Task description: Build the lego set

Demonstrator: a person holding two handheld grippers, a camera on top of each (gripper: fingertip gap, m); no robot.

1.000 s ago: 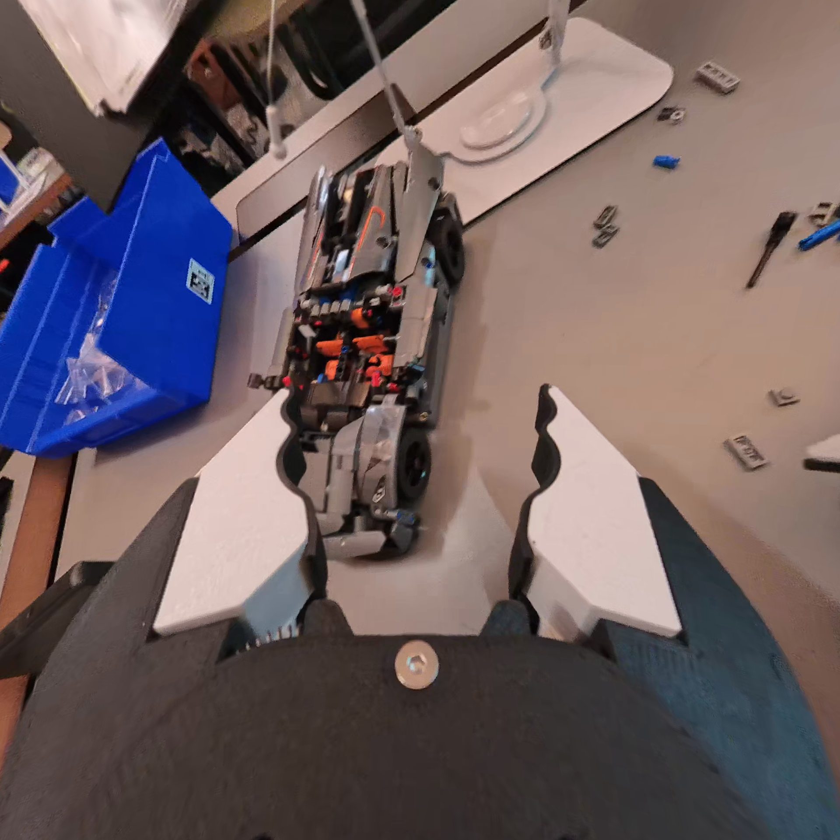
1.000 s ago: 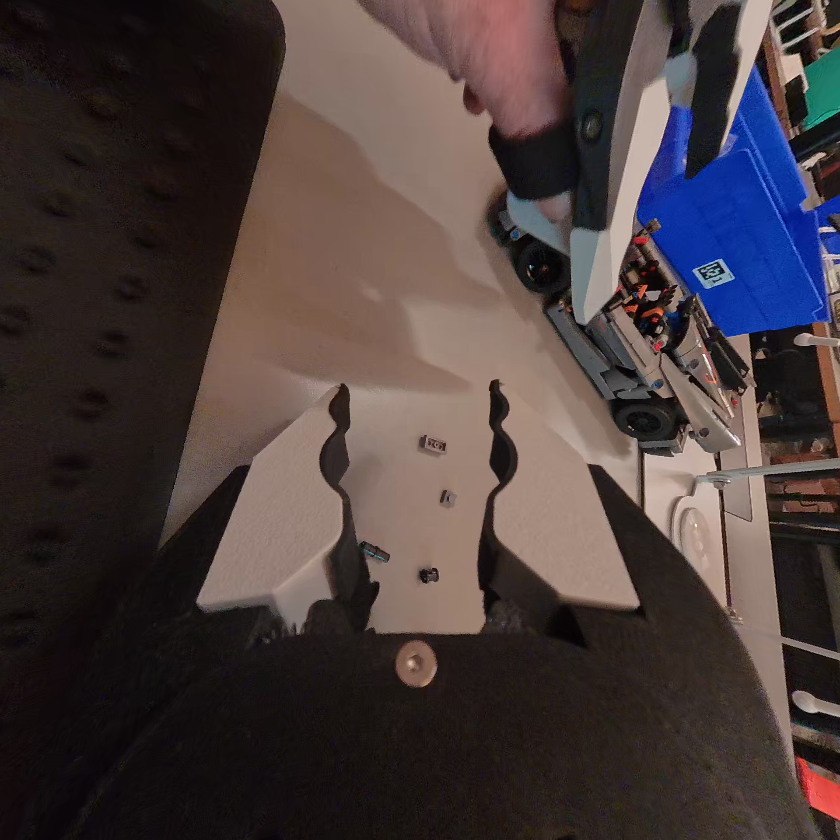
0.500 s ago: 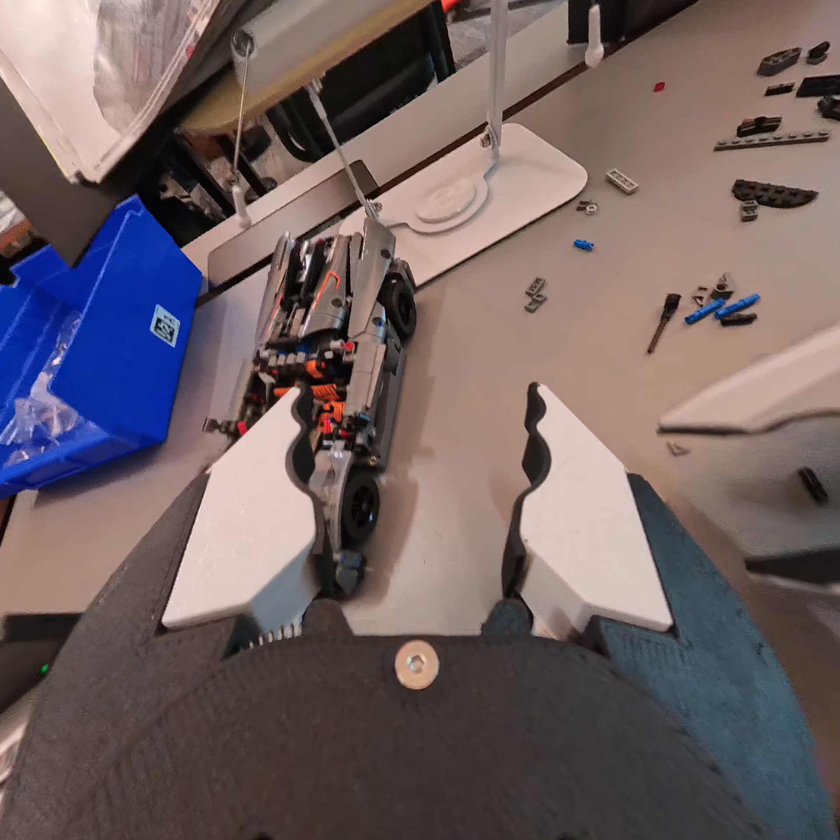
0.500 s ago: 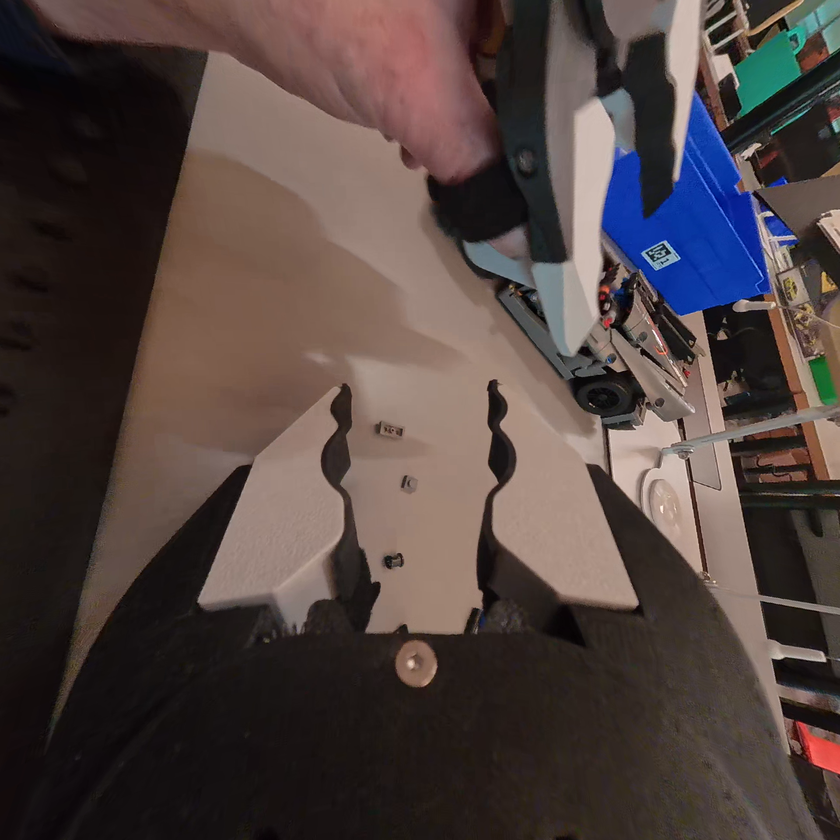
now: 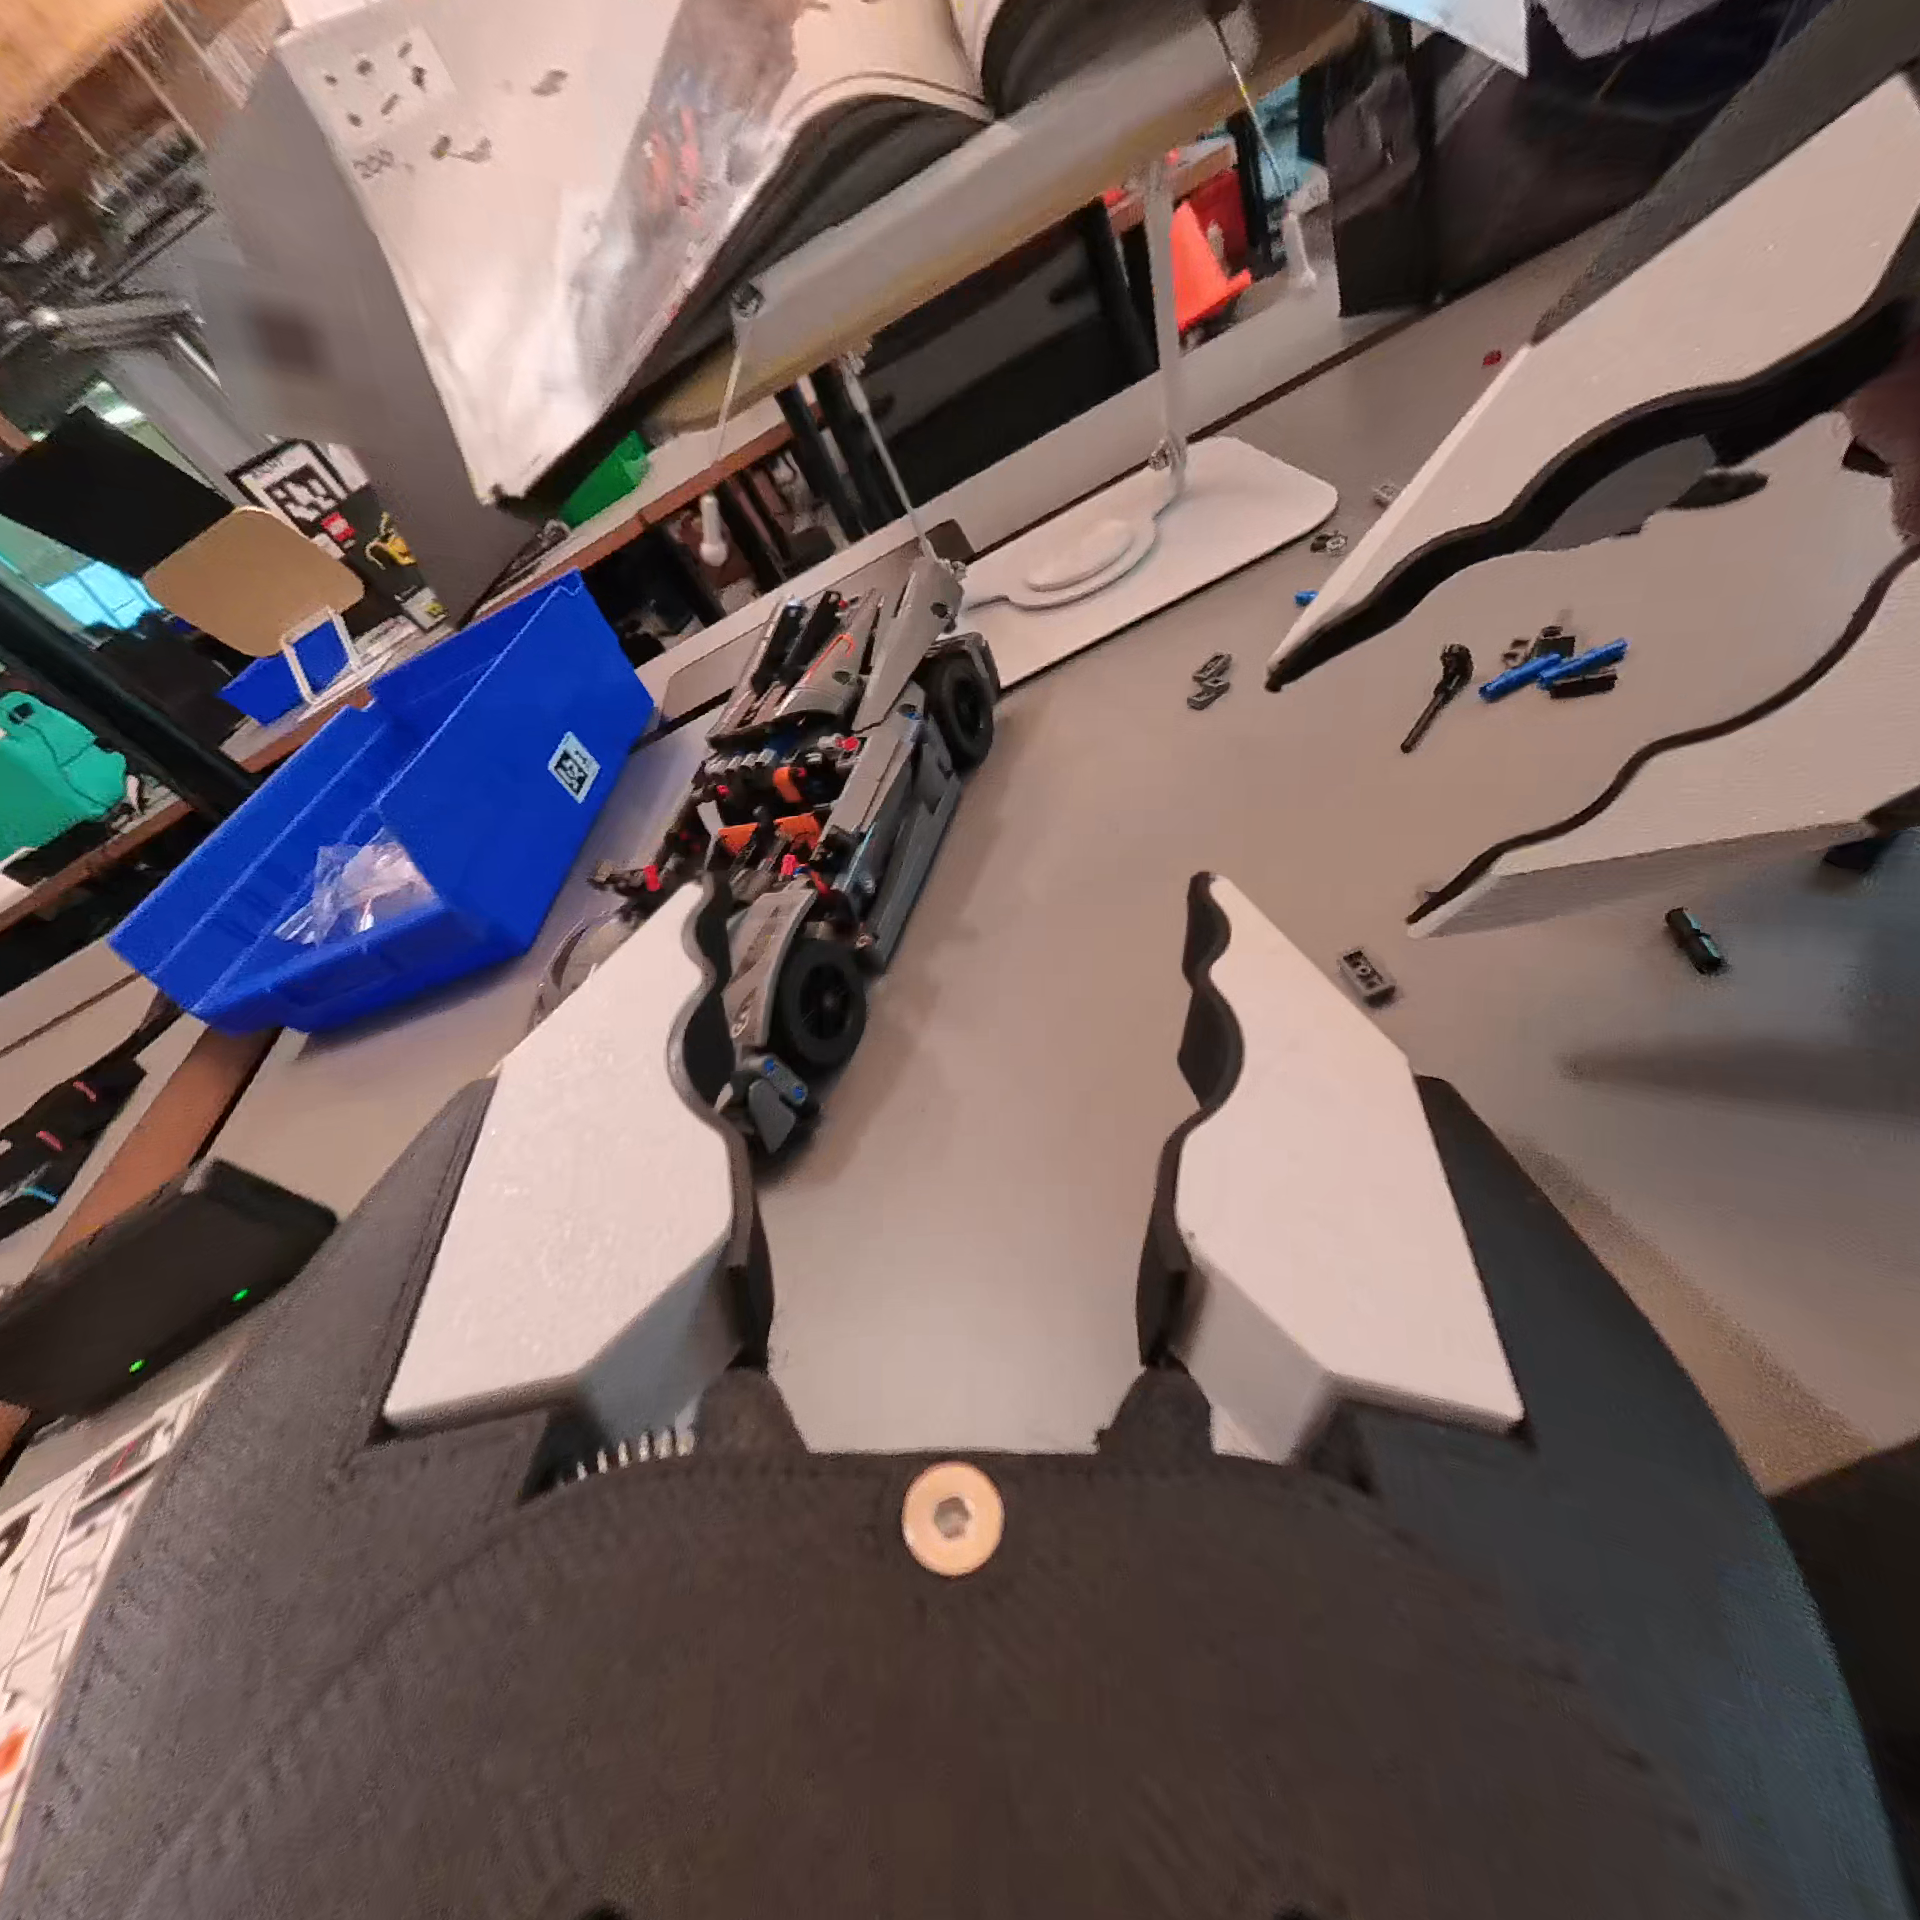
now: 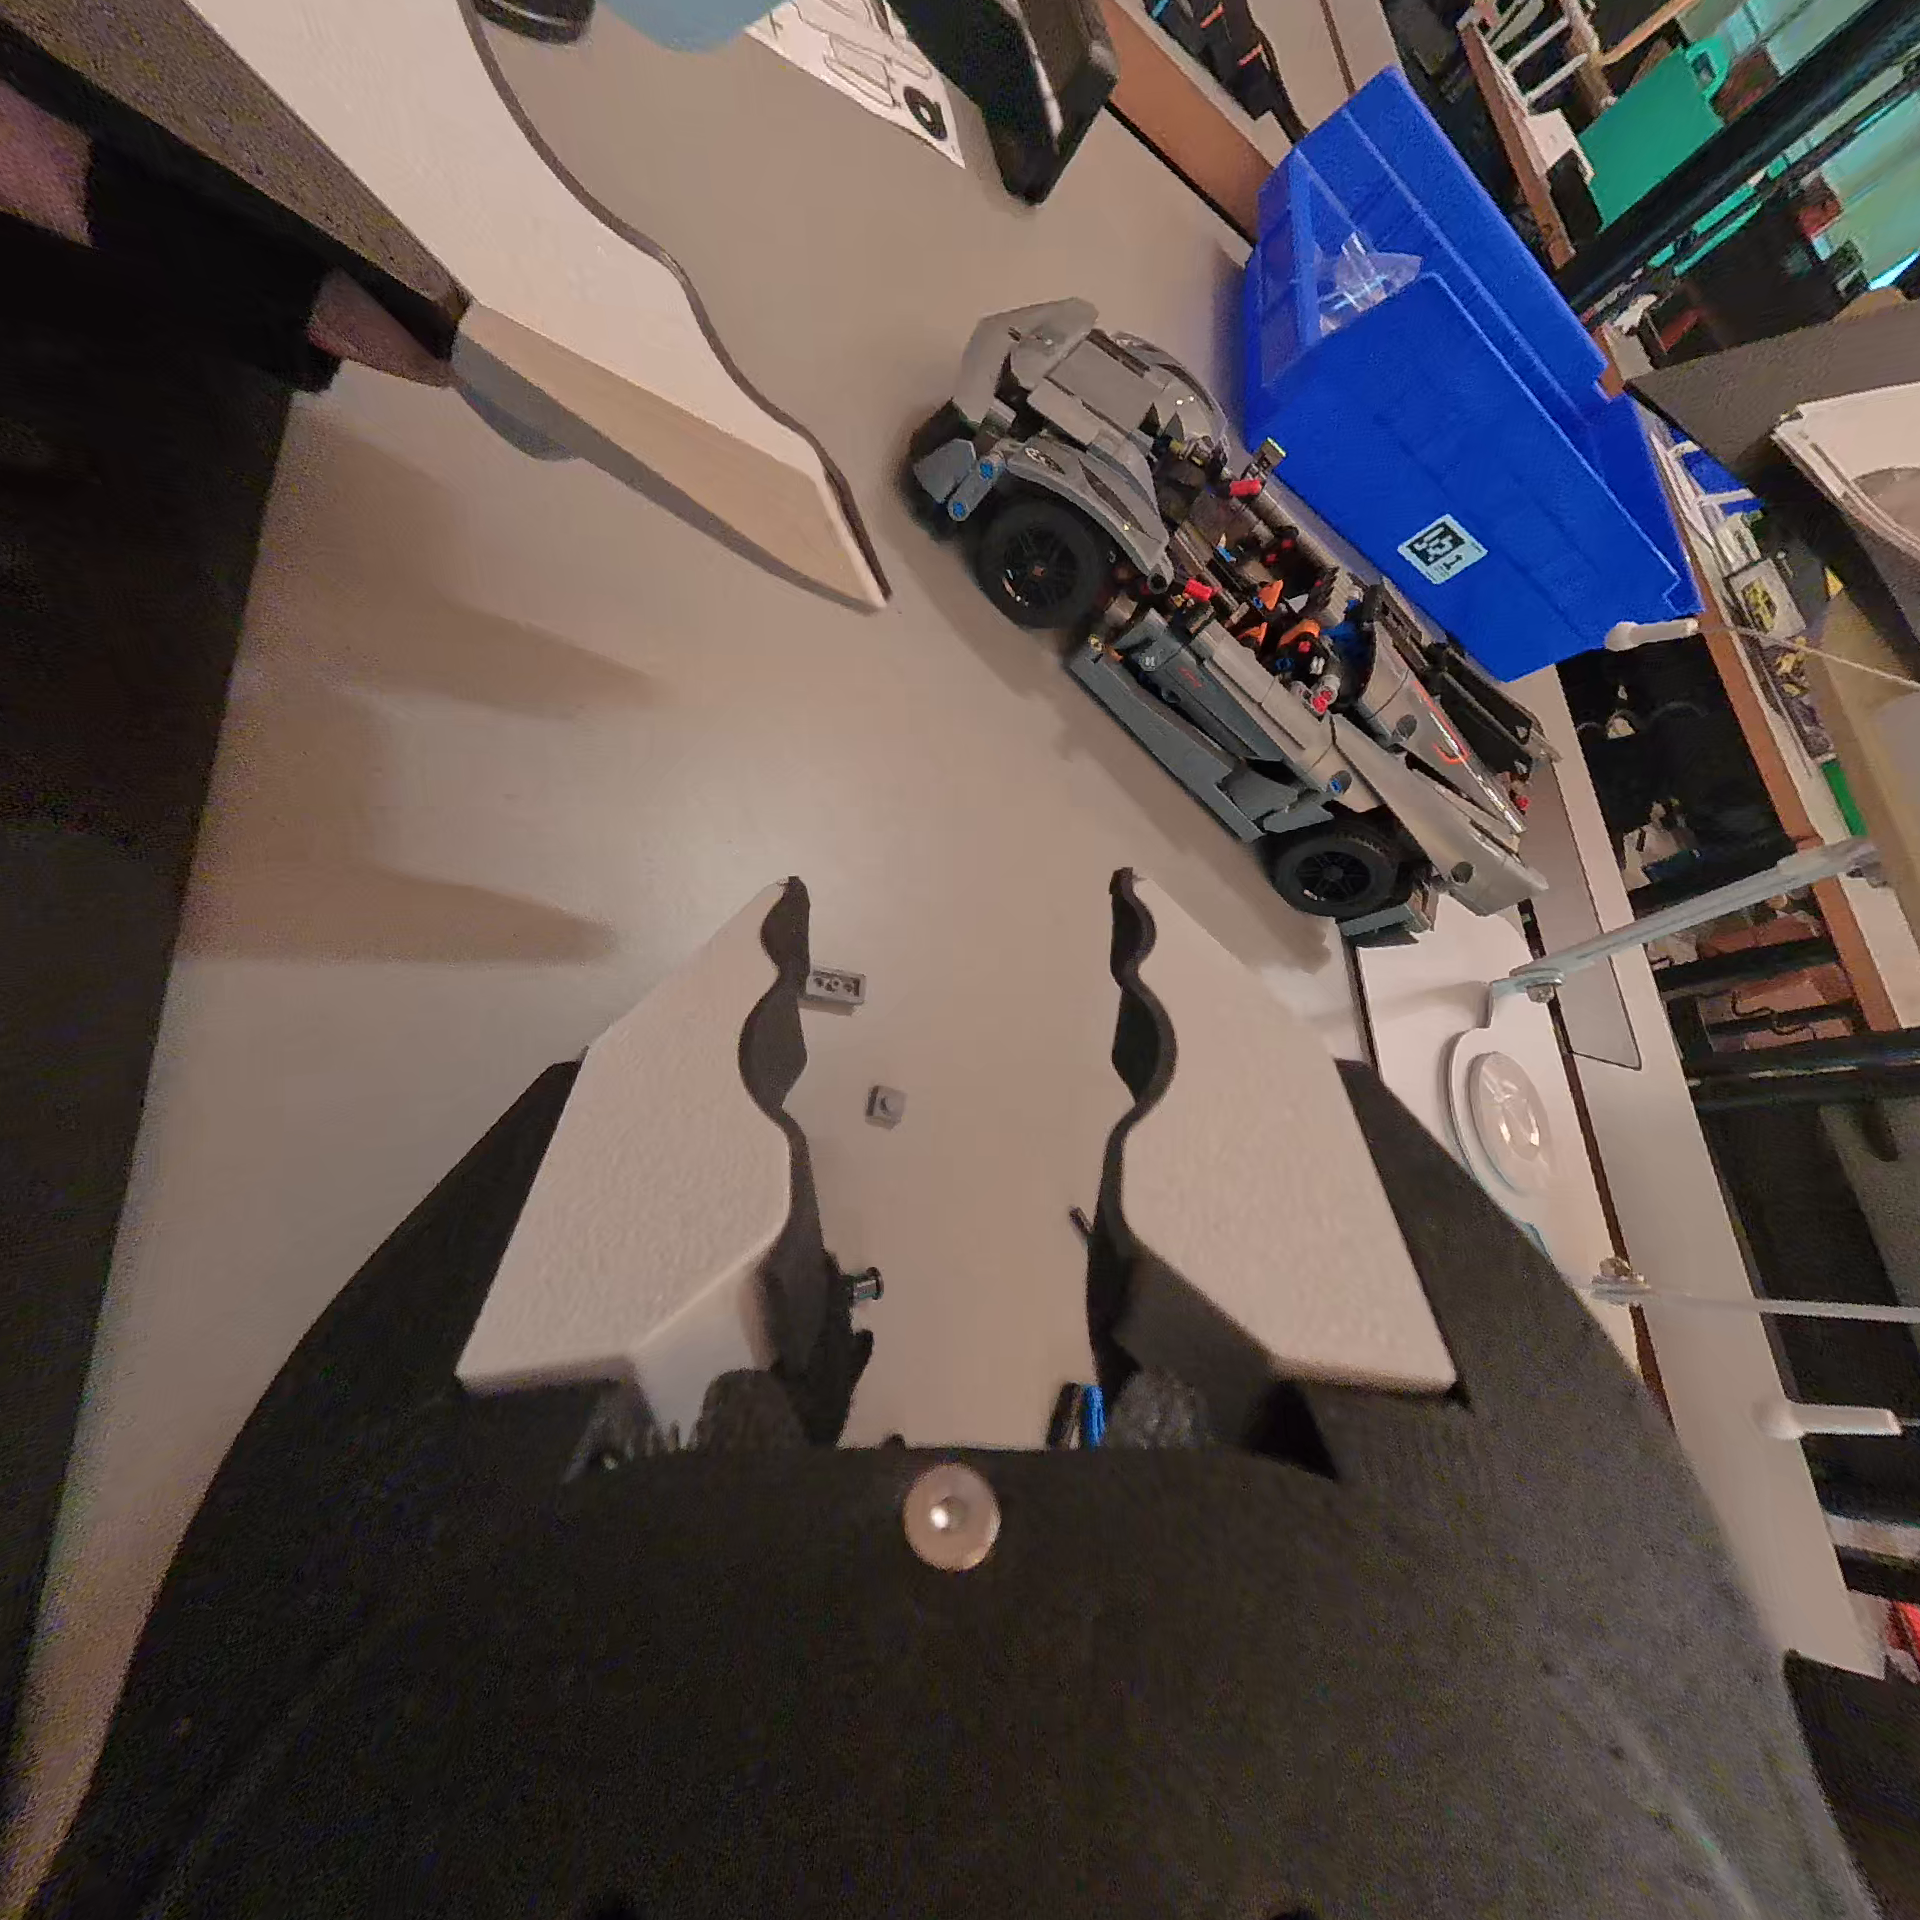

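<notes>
While both pairs of tongs hang over the grey tabletop (image 5: 1039,1143), the partly built grey Lego car with black wheels and orange and red inner parts (image 5: 831,810) stands on its wheels near the middle, touched by neither. The left tongs (image 5: 951,904), white-faced with wavy black inner edges, are spread wide and empty; their left finger (image 5: 592,1164) overlaps the car's front end in the left wrist view, though contact cannot be told. The right tongs (image 6: 956,894) also stand apart, holding nothing. Between their fingers, on the tabletop, lie a small grey two-stud plate (image 6: 834,987), a tiny grey square piece (image 6: 884,1105) and a short dark pin (image 6: 862,1286).

Just beside the car, on its far side from the right tongs, sits a blue plastic bin with clear bags inside (image 5: 416,810). Beyond the car's rear rests the white flat base of a stand (image 5: 1153,530) that carries an open instruction booklet (image 5: 623,208) above. Loose parts are scattered to the right in the left wrist view: blue rod pieces (image 5: 1553,665), a black axle piece (image 5: 1434,707) and a dark grey plate (image 5: 1366,975).
</notes>
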